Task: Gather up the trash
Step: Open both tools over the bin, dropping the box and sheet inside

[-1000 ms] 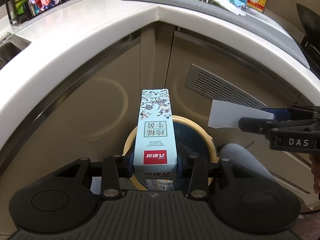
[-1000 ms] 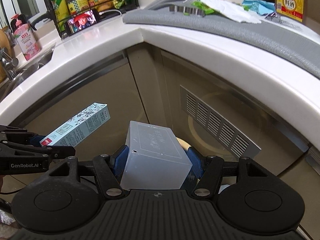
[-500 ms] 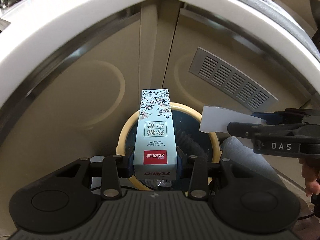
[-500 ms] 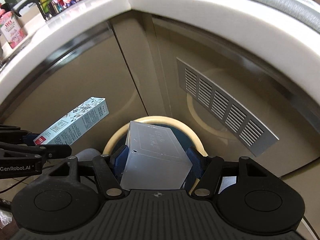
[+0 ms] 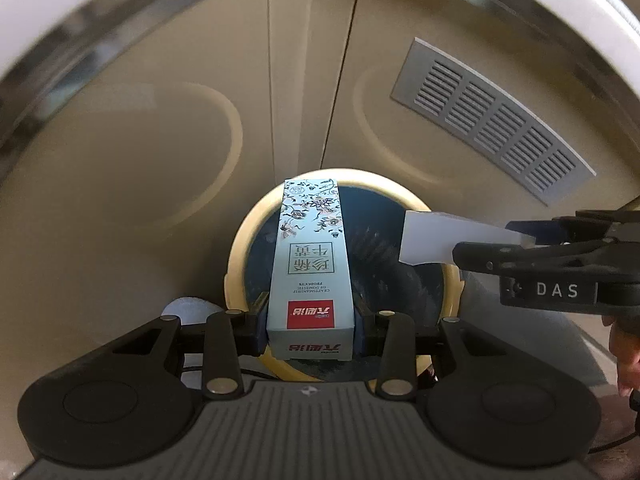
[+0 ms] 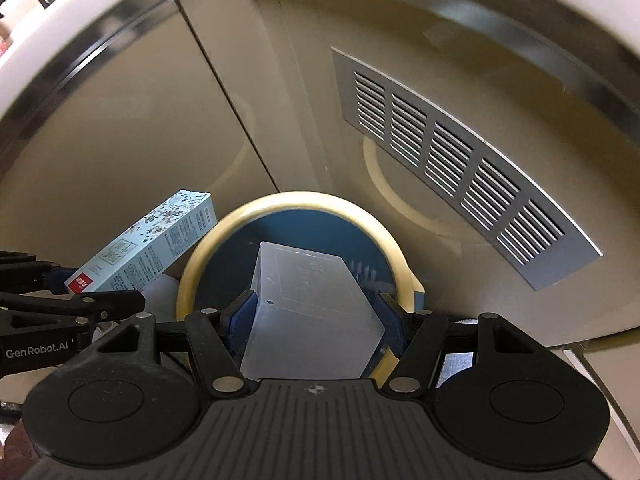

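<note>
My left gripper is shut on a long light-blue floral carton with a red label, held over the round trash bin with a cream rim and dark blue inside. My right gripper is shut on a translucent white plastic box, held over the same bin. In the left wrist view the right gripper reaches in from the right with the white box above the bin's right rim. In the right wrist view the left gripper and carton sit at the left.
The bin stands on the floor in the corner of beige cabinet doors. A grey vent grille is on the right door. The white counter edge curves overhead. A pale rounded object lies left of the bin.
Both grippers have dropped below the counter and closer to the bin, each still holding its item. The countertop items have left the view and the bin appears larger.
</note>
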`<state>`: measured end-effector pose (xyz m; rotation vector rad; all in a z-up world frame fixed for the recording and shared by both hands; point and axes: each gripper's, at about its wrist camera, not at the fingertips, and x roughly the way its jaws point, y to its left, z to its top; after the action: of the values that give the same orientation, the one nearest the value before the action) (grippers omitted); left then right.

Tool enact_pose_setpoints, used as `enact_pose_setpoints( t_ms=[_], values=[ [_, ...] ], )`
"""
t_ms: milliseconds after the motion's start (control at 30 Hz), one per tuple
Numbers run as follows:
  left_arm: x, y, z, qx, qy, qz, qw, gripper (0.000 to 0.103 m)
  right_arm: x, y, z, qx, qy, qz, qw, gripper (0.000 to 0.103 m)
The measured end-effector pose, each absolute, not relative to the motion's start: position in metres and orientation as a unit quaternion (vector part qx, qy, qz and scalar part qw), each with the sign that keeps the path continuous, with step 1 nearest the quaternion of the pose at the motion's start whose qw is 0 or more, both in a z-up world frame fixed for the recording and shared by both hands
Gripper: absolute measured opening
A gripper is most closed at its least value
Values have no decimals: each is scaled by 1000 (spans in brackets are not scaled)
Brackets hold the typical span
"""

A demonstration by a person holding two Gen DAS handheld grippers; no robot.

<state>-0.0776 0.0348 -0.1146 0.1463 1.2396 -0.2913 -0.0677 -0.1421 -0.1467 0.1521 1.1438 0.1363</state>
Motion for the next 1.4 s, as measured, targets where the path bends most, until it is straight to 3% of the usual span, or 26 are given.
enact_pose_setpoints(
  t_ms=[733,767,833,867,933,1100,1400],
  values=[
    [-51,20,-158,90,618,-133,769,44,-45,-140,-173,94,570,47,815,72],
    [-51,20,-157,91,620,-134,768,48,-44,-142,-174,104,572,43,813,73],
    [-50,20,-159,87,624,-134,765,93,-42,-147,-176,128,577,32,806,78],
    [-51,22,-156,83,620,-131,769,100,-42,-150,-175,140,579,29,803,81],
    [-56,25,-149,76,607,-127,781,103,-44,-154,-172,156,577,28,801,87],
    [-71,34,-129,82,593,-114,793,103,-62,-155,-145,148,568,40,809,88],
    [-129,42,-79,98,548,-76,828,103,-132,-136,-78,16,477,94,873,93]
  ],
)
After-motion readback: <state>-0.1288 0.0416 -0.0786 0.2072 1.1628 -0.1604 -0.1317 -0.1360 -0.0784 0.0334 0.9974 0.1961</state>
